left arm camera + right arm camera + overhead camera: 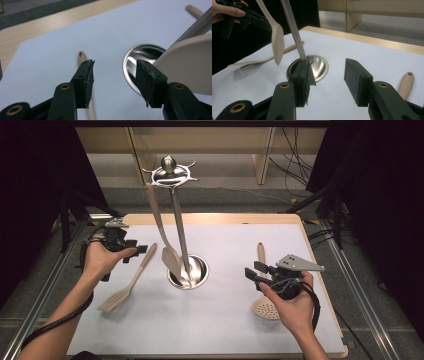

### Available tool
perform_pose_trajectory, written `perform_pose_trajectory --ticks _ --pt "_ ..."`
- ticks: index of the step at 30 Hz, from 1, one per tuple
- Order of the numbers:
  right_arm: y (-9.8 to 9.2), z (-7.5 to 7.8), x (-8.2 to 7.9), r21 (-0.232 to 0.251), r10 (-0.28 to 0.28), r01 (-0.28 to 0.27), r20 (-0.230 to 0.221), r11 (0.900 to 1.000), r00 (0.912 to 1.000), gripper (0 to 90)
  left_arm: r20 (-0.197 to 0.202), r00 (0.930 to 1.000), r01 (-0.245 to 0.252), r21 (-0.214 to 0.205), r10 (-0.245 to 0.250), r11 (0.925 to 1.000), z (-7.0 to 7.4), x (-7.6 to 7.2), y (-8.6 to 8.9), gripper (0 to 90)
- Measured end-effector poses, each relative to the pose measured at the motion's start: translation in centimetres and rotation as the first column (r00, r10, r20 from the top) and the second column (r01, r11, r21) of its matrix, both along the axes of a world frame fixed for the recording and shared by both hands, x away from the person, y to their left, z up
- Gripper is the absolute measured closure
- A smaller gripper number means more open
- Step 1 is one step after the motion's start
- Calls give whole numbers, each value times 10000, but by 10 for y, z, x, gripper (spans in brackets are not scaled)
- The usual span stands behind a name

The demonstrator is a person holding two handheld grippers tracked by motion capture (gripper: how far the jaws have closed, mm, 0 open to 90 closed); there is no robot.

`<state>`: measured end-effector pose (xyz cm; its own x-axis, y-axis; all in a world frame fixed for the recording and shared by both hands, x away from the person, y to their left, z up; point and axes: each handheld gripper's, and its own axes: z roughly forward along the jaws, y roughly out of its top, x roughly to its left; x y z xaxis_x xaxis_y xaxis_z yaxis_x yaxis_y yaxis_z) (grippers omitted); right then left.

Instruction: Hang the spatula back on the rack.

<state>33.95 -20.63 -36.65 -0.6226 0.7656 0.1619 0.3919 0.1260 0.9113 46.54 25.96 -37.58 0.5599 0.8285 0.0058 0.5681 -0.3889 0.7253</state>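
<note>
My left gripper (141, 251) hovers just above the handle end of the slotted spatula (128, 281), jaws wide, nothing between them. The spatula lies flat on the white mat (220, 320), left of the stand's round steel base (189, 271). Its long axis runs diagonally: handle tip toward the far edge and the stand, slotted blade toward my near left. It is pale, beige wood or plastic, with a slim handle and a hanging hole (80, 53) near the tip. A matching spoon (161, 227) hangs from the utensil stand (172, 175). My right gripper (252, 271) has its jaws spread wide and empty, above a pale skimmer (265, 306) at the mat's right side.
</note>
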Motion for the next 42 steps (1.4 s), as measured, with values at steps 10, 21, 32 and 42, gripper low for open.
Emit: perform_pose_trajectory --ticks 10,21,32,42 --pt "1 -2 2 -145 100 -103 -182 9998 9998 568 -1928 9803 -398 247 438 9989 -30 9 -2 509" --pt "4 -5 3 -36 259 -260 -353 9997 9990 568 -3631 9280 -419 1199 831 9919 -58 22 -2 528" --pt "4 -4 3 -78 224 -228 -466 9997 9987 568 -4589 8716 -1091 1612 1723 9809 -82 24 5 569" --pt "4 -4 3 -46 244 -247 -439 9997 9987 568 -4897 8325 -1622 2318 2591 9591 -88 26 2 661"
